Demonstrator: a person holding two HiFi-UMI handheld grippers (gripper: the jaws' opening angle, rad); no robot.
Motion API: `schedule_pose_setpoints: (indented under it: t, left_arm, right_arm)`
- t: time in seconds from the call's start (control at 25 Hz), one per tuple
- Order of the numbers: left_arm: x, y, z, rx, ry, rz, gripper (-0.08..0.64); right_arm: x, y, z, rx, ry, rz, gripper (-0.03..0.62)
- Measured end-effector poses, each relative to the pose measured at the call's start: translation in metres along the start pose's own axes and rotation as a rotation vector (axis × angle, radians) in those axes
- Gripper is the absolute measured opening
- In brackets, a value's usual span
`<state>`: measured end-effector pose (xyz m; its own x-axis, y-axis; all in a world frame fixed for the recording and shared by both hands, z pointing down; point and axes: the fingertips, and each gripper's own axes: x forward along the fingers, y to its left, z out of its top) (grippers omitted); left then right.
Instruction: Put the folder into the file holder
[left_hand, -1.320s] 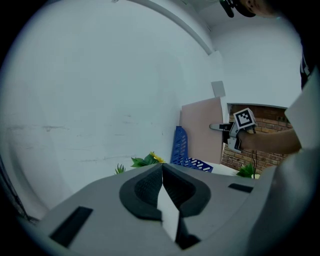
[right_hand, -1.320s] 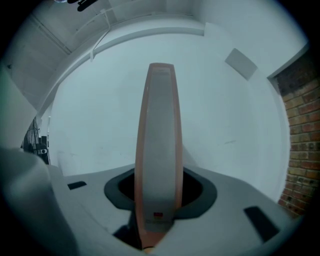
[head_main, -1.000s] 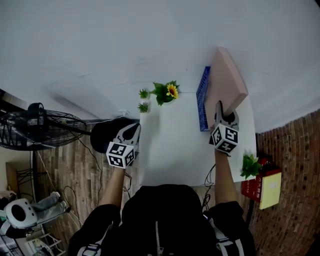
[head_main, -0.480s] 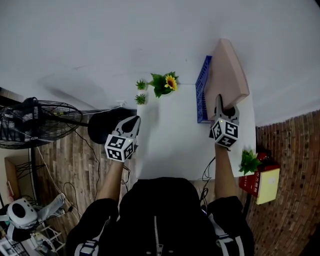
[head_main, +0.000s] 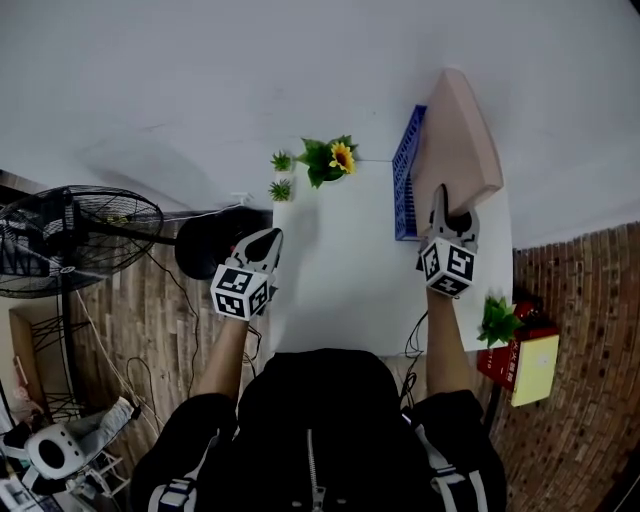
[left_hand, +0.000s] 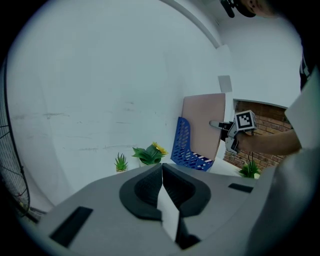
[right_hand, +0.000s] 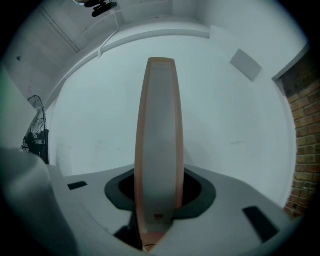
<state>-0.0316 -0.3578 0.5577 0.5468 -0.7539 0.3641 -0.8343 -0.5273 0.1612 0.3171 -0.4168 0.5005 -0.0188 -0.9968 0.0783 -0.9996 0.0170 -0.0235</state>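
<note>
Our right gripper (head_main: 441, 205) has just squeezed in a bit and holds the pink folder (head_main: 458, 140) tight by its near edge. The folder stands up tall, right by the blue file holder (head_main: 406, 185) at the back of the white worktop (head_main: 340, 270). Our left gripper (head_main: 266, 240) is closed with nothing in it, by the worktop's left edge.

A sunflower (head_main: 343, 156) stood at the table's (head_main: 340, 265) far edge, two small plants (head_main: 281, 162) just left of it — a fan (head_main: 72, 240) on the wood floor (head_main: 150, 330) further left. Right of the table sat a leafy plant (head_main: 498, 321) beside a yellow pad (head_main: 538, 368).
</note>
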Motion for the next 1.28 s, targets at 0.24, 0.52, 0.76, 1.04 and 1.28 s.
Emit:
schedule_pose_setpoints:
  t: [0.24,0.52,0.76,1.04,1.28]
  left_arm:
    - [-0.003,0.002,-0.005,-0.005,0.010,0.011,0.025]
    - [-0.006,0.003,-0.012,-0.004,0.031,0.020,0.025]
    - [-0.007,0.004,-0.016,0.000,0.049,0.024,0.025]
    - [-0.007,0.008,-0.019,-0.001,0.057,0.030,0.025]
    - [-0.008,0.007,-0.023,-0.009,0.059,0.031,0.025]
  right_arm:
    - [-0.006,0.000,0.008,0.003,-0.063,-0.004,0.146]
    - [-0.002,-0.003,0.000,0.007,-0.097,-0.015,0.149]
    - [-0.005,-0.002,-0.010,0.000,-0.090,-0.016,0.152]
    - [-0.002,-0.006,-0.034,-0.001,-0.052,-0.020,0.158]
    - [0.002,-0.006,-0.059,-0.019,0.007,-0.018,0.166]
